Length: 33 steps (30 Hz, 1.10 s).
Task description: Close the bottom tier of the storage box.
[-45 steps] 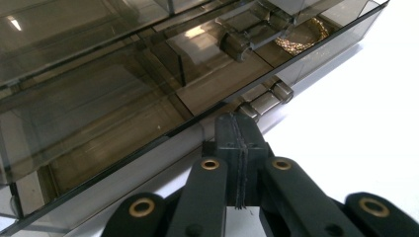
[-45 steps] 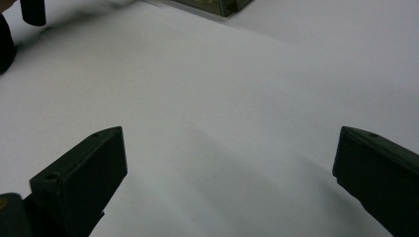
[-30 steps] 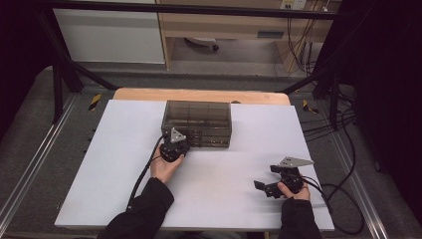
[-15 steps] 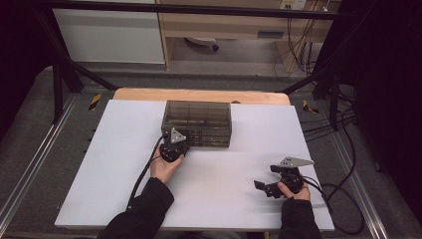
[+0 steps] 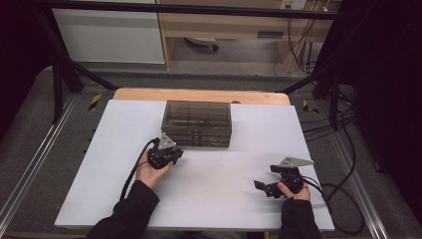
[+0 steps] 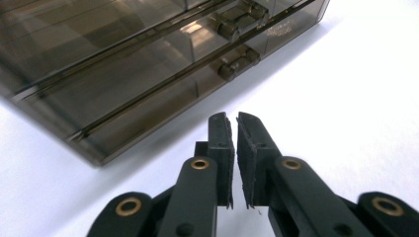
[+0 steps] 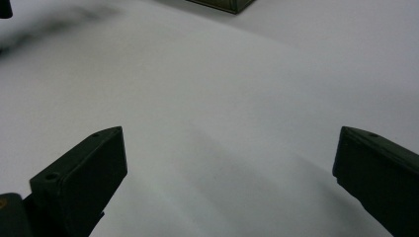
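A smoky transparent drawer box (image 5: 196, 122) stands at the back middle of the white table top (image 5: 109, 164). In the left gripper view its drawer fronts (image 6: 123, 74) and two small handles (image 6: 238, 64) lie just ahead. My left gripper (image 5: 174, 152) (image 6: 232, 118) sits off the box's front left corner, apart from it. Its jaws have just been opening and stand a narrow slit apart with nothing between them. My right gripper (image 5: 263, 178) (image 7: 230, 143) rests near the front right of the table, wide open over bare surface.
A wooden board edge (image 5: 199, 94) runs behind the white top. Metal frame rails (image 5: 30, 164) border the table on both sides. Cables (image 5: 343, 199) trail off the right edge. A corner of the box (image 7: 222, 5) shows far ahead in the right gripper view.
My left gripper has drawn back from the box front, toward the left and the near side. The right gripper has kept still.
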Each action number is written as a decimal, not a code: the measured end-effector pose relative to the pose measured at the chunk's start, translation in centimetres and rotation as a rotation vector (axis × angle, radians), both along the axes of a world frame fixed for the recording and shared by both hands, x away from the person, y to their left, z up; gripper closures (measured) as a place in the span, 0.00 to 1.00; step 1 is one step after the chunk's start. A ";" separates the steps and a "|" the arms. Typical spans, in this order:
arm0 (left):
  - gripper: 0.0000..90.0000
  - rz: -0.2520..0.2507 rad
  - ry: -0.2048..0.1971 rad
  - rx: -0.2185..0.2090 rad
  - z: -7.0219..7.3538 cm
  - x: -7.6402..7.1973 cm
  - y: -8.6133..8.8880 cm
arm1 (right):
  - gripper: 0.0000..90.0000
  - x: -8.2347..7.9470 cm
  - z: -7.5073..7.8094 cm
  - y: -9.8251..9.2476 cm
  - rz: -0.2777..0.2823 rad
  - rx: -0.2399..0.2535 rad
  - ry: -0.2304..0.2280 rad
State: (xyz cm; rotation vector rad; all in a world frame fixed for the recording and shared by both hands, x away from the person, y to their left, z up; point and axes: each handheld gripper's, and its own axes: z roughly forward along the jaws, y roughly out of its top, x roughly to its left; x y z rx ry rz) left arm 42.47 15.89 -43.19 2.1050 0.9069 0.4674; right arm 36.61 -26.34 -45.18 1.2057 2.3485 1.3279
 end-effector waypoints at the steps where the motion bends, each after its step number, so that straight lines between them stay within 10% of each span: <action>1: 0.91 -0.001 0.004 -0.001 0.0 -0.2 0.3 | 0.01 0.0 0.0 0.0 0.000 -0.001 -0.001; 33: 0.13 0.056 0.022 -0.012 -0.7 -5.3 11.1 | 0.01 0.0 0.0 0.0 -0.003 -0.001 -0.004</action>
